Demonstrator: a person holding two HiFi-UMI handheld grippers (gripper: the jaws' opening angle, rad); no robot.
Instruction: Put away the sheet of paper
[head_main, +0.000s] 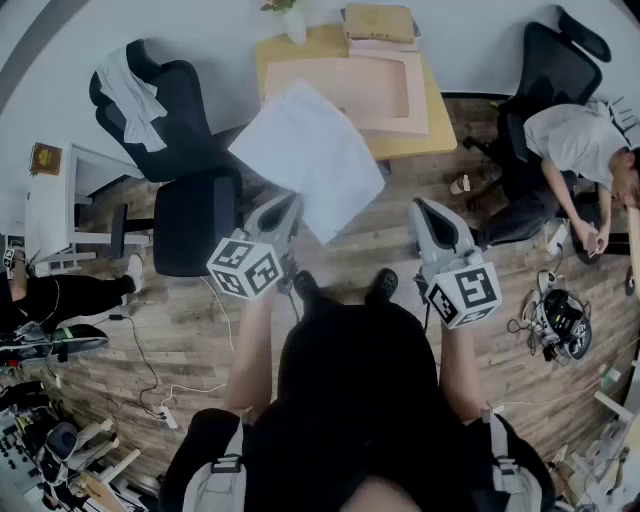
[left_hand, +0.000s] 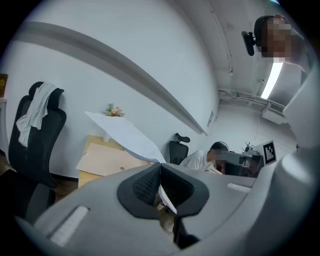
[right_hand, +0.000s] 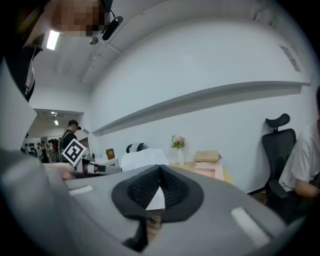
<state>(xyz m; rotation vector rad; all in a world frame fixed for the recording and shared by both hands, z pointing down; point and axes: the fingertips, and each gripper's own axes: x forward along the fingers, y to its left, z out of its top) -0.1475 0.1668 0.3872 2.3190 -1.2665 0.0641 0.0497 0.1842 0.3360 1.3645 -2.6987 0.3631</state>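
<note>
Paper (head_main: 310, 155), one big white sheet, is up in the air in front of the person. It hangs over the near edge of the wooden table (head_main: 440, 125) and over the brown floor (head_main: 180, 320). It is tilted, with one corner low and near the person.

The left gripper (head_main: 288, 210) has the paper. Its two jaws are pressed together on the low edge of the sheet. In the left gripper view the paper (left_hand: 125, 132) goes up and away from the left gripper (left_hand: 160, 167) like a slide.

The right gripper (head_main: 425, 212) is just beside the paper and does not touch it. In the right gripper view the right gripper (right_hand: 160, 167) has its jaw tips together. A bit of white paper (right_hand: 142, 160) shows past them, but it looks to be behind the jaws and not in them.

On the table lies a flat pink tray (head_main: 400, 95). A white vase (head_main: 293, 22) with flowers stands at the far edge. A tan stack (head_main: 378, 22) lies next to it.

To the left stands a black chair (head_main: 190, 150) with a white cloth (head_main: 135, 90) over its back. To the right a person in a light shirt (head_main: 575, 140) sits on another black chair and leans over.
</note>
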